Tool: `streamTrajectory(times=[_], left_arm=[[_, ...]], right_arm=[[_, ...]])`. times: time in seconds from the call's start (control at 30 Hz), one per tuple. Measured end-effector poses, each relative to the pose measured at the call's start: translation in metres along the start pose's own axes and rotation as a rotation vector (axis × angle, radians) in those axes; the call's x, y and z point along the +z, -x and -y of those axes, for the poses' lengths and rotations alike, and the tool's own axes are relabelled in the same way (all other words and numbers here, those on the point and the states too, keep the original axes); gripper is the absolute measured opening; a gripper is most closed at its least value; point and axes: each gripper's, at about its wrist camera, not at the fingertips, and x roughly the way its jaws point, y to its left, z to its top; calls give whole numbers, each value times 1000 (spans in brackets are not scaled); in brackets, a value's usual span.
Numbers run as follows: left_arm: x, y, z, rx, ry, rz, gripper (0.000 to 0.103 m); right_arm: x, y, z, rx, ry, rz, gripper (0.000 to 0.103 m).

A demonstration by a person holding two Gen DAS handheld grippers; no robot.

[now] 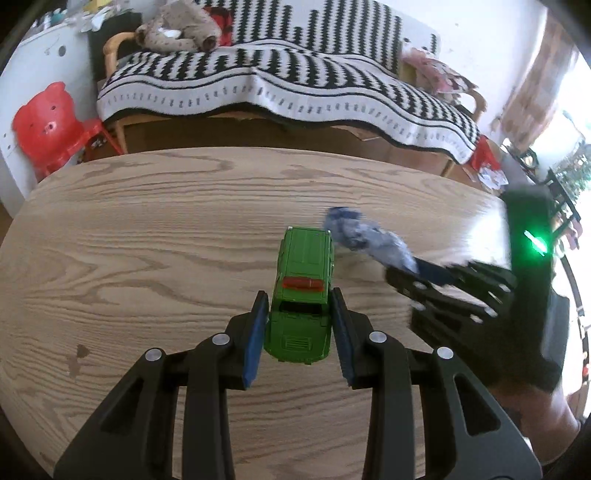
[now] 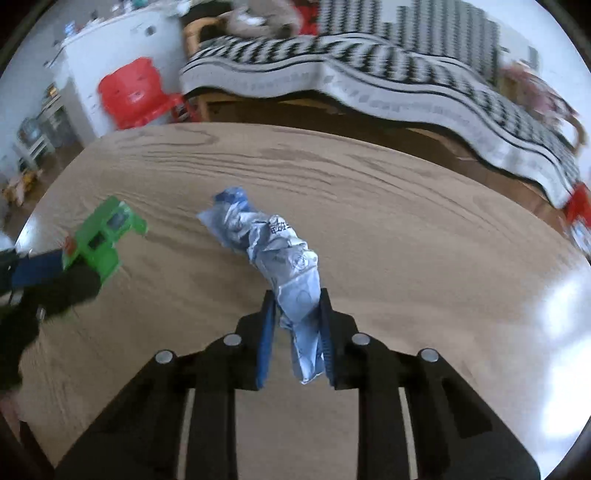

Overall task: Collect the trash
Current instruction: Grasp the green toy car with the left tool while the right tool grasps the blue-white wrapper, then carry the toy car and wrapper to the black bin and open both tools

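My left gripper is shut on a green toy car with a red roof light, held over the wooden table. My right gripper is shut on a crumpled blue and white wrapper, which sticks out forward past the fingers. In the left wrist view the wrapper and the right gripper are just right of the car. In the right wrist view the car and the left gripper are at the far left.
A sofa with a black and white blanket stands beyond the table's far edge. A red child's chair stands at the back left. A stuffed toy lies on the sofa.
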Motion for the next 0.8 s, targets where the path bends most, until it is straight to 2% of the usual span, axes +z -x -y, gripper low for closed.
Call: streamTrajectory(times=[0.13,0.33,0.47,0.63,0.8], left_arm=[[-8,9,32,-23,-47,16,33],[-33,20,115,-128,-157,8,33],[-66,31,192,-232,-276,4,33],[-122,43,286,-353,-465,2,33],[-171,39,346,-435,-564,-47,33]], right_arm=[[-49,51,44,-98,-112,26,23],[-148,140,122,-214,-307,70,23],[-215,188,169,-288,-440,66,23],[-294,251,216,-352,-593,113,23],[-364,303,252,-391,-726,159,23]])
